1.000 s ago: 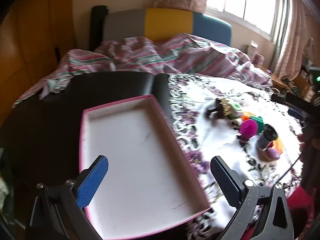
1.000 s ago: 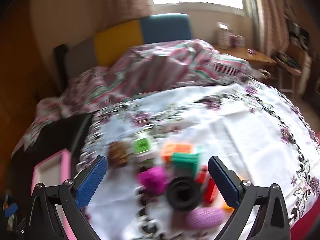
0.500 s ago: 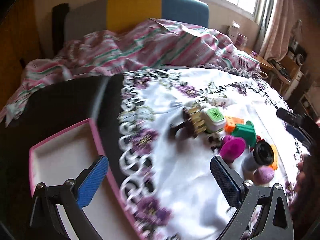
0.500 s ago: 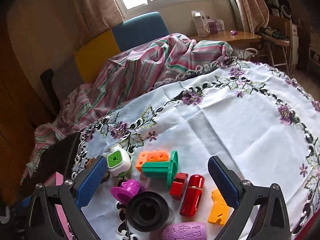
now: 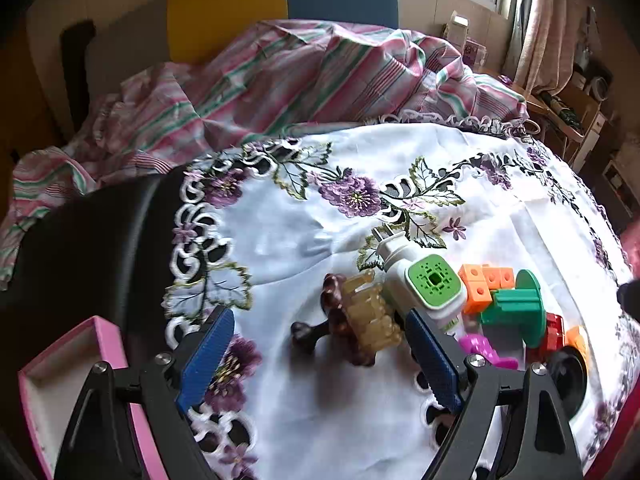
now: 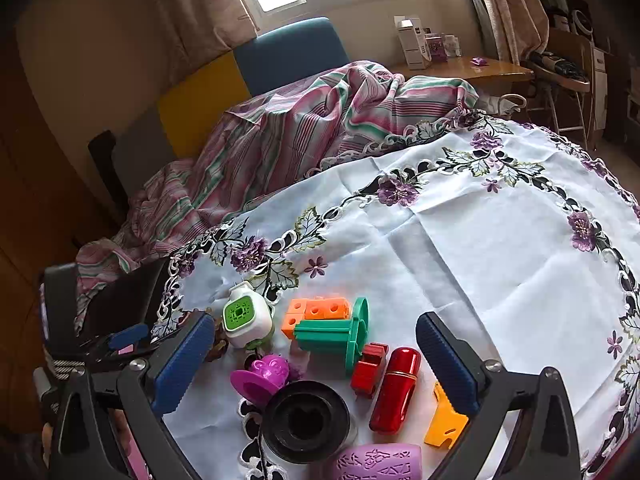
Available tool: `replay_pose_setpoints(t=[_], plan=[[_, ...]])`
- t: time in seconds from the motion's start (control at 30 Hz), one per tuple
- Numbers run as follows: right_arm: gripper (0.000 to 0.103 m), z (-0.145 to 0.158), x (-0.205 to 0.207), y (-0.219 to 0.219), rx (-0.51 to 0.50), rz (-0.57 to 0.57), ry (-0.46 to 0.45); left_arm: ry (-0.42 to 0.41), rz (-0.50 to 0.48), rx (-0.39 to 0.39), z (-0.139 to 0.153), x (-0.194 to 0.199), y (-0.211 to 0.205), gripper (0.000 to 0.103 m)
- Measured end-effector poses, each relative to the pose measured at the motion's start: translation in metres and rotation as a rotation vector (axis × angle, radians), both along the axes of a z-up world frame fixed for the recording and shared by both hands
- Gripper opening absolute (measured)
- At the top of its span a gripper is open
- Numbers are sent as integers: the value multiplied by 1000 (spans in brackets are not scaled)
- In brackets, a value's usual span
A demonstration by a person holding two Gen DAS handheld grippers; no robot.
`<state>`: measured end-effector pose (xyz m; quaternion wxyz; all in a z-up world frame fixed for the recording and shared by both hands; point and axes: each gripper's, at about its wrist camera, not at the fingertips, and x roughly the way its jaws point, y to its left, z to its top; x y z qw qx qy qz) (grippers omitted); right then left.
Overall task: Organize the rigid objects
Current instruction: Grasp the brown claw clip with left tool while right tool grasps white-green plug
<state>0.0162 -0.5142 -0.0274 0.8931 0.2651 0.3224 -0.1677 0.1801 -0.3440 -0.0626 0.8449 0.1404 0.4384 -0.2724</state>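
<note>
We are viewing a table covered by a white embroidered cloth point(image 5: 288, 240) with purple flowers. The rigid objects are lying in a cluster on it.

Left gripper point(image 5: 316, 356): its blue fingers point(image 5: 206, 354) are standing apart and have just been closing in somewhat. They are hovering above an amber-brown hair claw clip point(image 5: 356, 320), which is sitting between them in the left wrist view; the pads are not pressing on it. Just right of the clip, a white plug-in device with a green face point(image 5: 428, 284) is lying on its side. Beyond it we are seeing an orange block piece point(image 5: 480, 284), a green spool point(image 5: 516, 308) and a magenta piece point(image 5: 482, 350). A pink-rimmed box point(image 5: 108, 340) is sitting at the lower left, off the cloth on a dark surface point(image 5: 92, 240).

Right gripper point(image 6: 312, 364): its fingers point(image 6: 446, 364) are spread wide and gripping nothing. Between them, in the right wrist view, are lying a red cylinder point(image 6: 396, 388), a small red block point(image 6: 370, 366), a black round part point(image 6: 306, 420) and a purple patterned piece point(image 6: 380, 462) at the bottom edge. An orange flat piece point(image 6: 444, 424) is lying partly under the right finger. The left gripper's blue pad is showing at the left edge of this view.

A striped pink-green bedsheet point(image 6: 288, 128) is bunched behind the table.
</note>
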Motion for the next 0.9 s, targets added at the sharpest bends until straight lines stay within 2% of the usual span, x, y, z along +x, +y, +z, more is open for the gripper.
replay_pose_setpoints(t=[0.03, 0.07, 0.1, 0.13, 0.17, 0.27, 0.43, 0.53, 0.73, 0.83, 0.9], plan=[[103, 0, 0, 0, -2, 1, 2, 7, -3, 0, -3, 3, -4, 81], [103, 0, 1, 1, -5, 1, 5, 4, -6, 7, -6, 5, -7, 65], [103, 0, 1, 1, -9, 2, 6, 4, -13, 12, -8, 6, -9, 54], [103, 0, 1, 2, -16, 1, 7, 29, -29, 3, -13, 8, -11, 38], [103, 1, 1, 2, -19, -1, 7, 72, -40, -19, -18, 11, -12, 35], [98, 2, 0, 1, -25, -4, 4, 110, -22, -70, -20, 14, -7, 35], [96, 0, 2, 4, -27, 12, 17, 91, -30, -99, -9, 1, 11, 35], [96, -2, 6, 10, -21, 52, 31, 95, -25, -142, 4, -8, 30, 35], [96, 1, 31, 47, -56, 238, 83, 47, -19, -196, 33, -34, 77, 35], [96, 1, 62, 64, -77, 340, 137, 43, -3, -219, 41, -41, 99, 35], [96, -6, 85, 70, -106, 379, 206, 48, 23, -236, 45, -44, 117, 35]])
